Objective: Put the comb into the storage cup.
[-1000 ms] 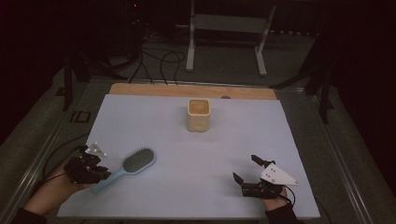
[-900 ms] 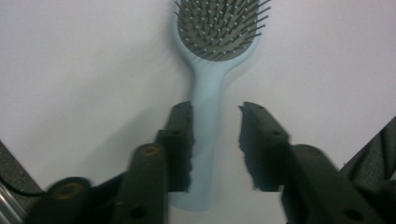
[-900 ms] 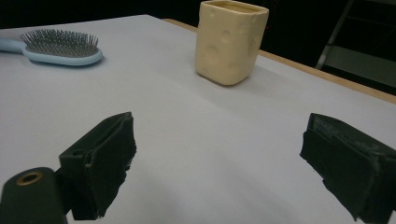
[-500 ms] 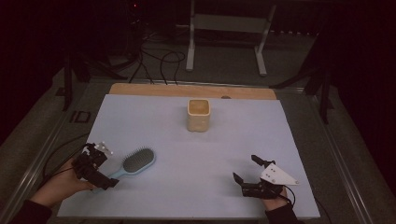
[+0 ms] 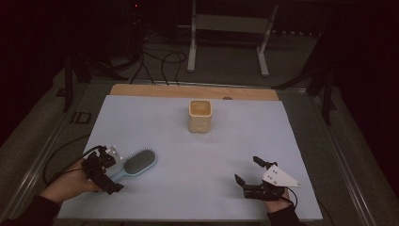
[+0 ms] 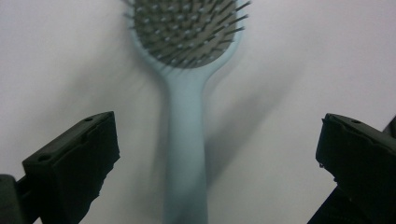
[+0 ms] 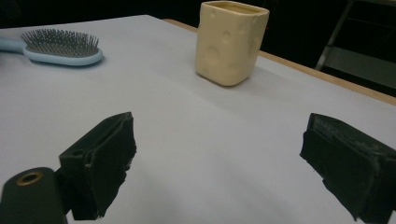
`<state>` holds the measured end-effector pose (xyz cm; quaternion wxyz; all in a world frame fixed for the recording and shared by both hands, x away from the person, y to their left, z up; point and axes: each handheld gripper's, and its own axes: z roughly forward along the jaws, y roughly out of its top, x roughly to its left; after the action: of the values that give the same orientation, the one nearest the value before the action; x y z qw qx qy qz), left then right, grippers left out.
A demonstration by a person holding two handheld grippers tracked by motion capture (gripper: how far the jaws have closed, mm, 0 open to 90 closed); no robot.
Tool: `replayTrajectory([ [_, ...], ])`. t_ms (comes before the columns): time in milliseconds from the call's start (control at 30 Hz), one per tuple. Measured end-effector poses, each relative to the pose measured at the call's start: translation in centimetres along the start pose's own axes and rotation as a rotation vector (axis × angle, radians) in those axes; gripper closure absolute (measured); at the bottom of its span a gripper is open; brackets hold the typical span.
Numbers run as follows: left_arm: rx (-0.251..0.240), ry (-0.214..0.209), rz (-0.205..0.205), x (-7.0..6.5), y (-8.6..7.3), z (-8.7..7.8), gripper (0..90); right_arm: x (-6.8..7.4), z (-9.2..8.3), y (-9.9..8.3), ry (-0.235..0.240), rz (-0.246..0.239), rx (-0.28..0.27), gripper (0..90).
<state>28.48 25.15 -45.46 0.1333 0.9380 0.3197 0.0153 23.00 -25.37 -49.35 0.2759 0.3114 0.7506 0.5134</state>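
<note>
A light blue hairbrush (image 5: 139, 163) lies bristles up at the near left of the pale mat, its handle pointing at my left gripper (image 5: 112, 180). In the left gripper view the handle (image 6: 186, 140) runs up between the jaws of the left gripper (image 6: 218, 140). Those jaws have just been opening and now stand wide, with neither pad touching the handle. My right gripper (image 5: 247, 169) rests open at the near right, nothing between its fingers. In the right gripper view, the right gripper (image 7: 219, 140) faces a cream cup (image 7: 231, 42), and the brush (image 7: 63, 49) lies far to the left.
The cream, dimpled cup (image 5: 200, 116) stands upright at the mat's far middle. The mat (image 5: 263, 136) covers a table with a wooden strip (image 5: 155, 90) along its far edge. A metal stand (image 5: 226, 42) and cables lie on the dark floor beyond.
My left gripper has slid a little to the right and down by the brush handle, and its jaws have gone from nearly closed to wide. The brush, cup and right gripper have stayed put.
</note>
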Motion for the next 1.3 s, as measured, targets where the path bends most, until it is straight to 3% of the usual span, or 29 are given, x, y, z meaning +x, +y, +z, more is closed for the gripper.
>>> replayTrajectory([
  [133,-0.006,-0.019,0.030,0.3,0.2,0.3,0.0,0.0,0.0,0.0,0.001,-0.001,0.000,9.5],
  [667,0.024,-0.039,0.060,1.5,1.0,1.9,7.8,0.0,0.0,0.0,0.003,-0.001,0.000,9.5],
  [1300,0.095,-0.035,0.076,2.3,1.3,3.2,44.5,-0.1,0.0,0.0,0.005,0.000,-0.002,9.5],
])
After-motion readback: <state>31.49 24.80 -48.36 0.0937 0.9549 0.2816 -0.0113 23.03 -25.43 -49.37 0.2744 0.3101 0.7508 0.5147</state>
